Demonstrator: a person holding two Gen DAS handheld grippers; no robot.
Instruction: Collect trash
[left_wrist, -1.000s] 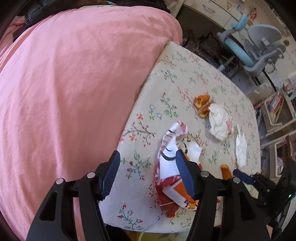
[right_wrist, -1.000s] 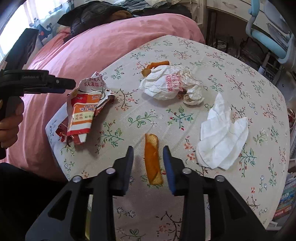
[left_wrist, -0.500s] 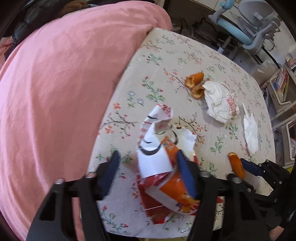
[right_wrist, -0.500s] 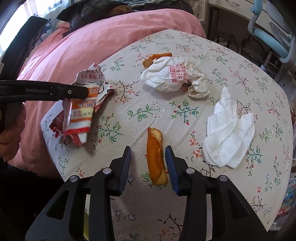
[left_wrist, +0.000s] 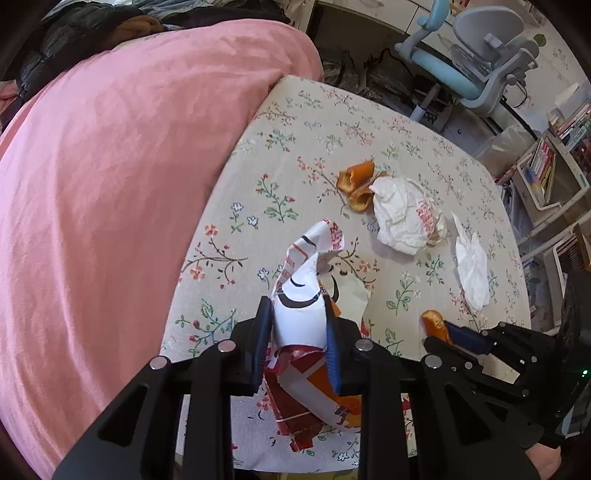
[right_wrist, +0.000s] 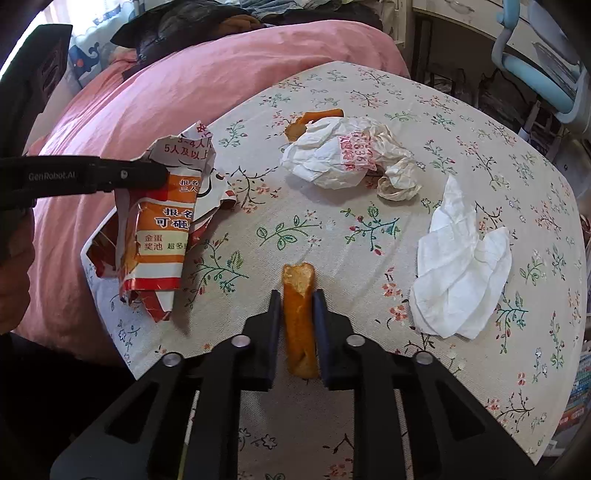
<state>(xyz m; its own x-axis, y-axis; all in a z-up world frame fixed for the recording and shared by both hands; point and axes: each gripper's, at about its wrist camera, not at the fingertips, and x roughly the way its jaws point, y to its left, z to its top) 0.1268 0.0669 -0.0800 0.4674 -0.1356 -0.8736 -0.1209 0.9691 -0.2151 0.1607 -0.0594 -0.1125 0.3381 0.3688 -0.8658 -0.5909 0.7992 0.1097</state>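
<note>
Pinching the torn red-and-orange wrapper (left_wrist: 306, 325) at the table's (left_wrist: 317, 122) 6 o'clock edge, left gripper (left_wrist: 297, 328) fingers press its sides. Right wrist view: right gripper (right_wrist: 297, 314) fingers clamp the orange peel strip (right_wrist: 298, 314) at 6 o'clock; white tissue (right_wrist: 461, 266) at 3 o'clock.

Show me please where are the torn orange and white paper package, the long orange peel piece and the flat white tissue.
Torn orange and white paper package (right_wrist: 159, 236), right wrist view, on its orange printed face.
Long orange peel piece (right_wrist: 298, 314), right wrist view, on its middle.
Flat white tissue (right_wrist: 461, 266), right wrist view, on its centre fold.
</note>
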